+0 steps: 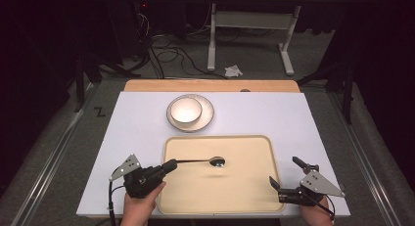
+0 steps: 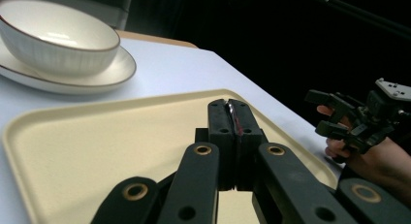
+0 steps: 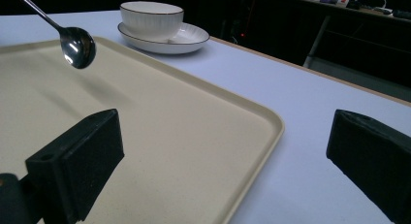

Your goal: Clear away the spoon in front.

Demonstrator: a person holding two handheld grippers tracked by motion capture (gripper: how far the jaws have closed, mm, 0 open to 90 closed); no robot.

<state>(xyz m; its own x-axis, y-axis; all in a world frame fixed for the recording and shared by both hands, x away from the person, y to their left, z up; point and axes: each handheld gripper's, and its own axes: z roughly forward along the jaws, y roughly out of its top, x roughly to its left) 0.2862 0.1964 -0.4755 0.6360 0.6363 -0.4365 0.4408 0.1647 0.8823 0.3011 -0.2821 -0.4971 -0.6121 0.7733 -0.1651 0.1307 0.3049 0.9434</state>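
1. Spoon [image 1: 205, 161] handle end is buried between the left gripper [image 1: 169, 165] pads; in the left gripper view just a thin metal sliver [image 2: 231, 113] shows at the jaw seam, bowl of spoon hidden behind the jaws.
2. Left jaws clamped on the spoon handle. Spoon hangs above the tray [image 1: 186, 196], bowl end over the tray's middle toward its far edge, shadow on the tray beneath it.
3. Right gripper [image 1: 288, 179] jaws wide apart, nothing between them, off the tray's right edge near the table's [image 1: 137, 123] near right corner.
4. Spoon: polished metal, thin straight handle, oval bowl. Tray: beige, matte, speckled, rounded corners, raised rim.
5. White ribbed bowl [image 1: 185, 110] w/ dark rim sits on a white plate [image 1: 208, 119], just beyond the tray's far edge. Nothing between spoon and tray.
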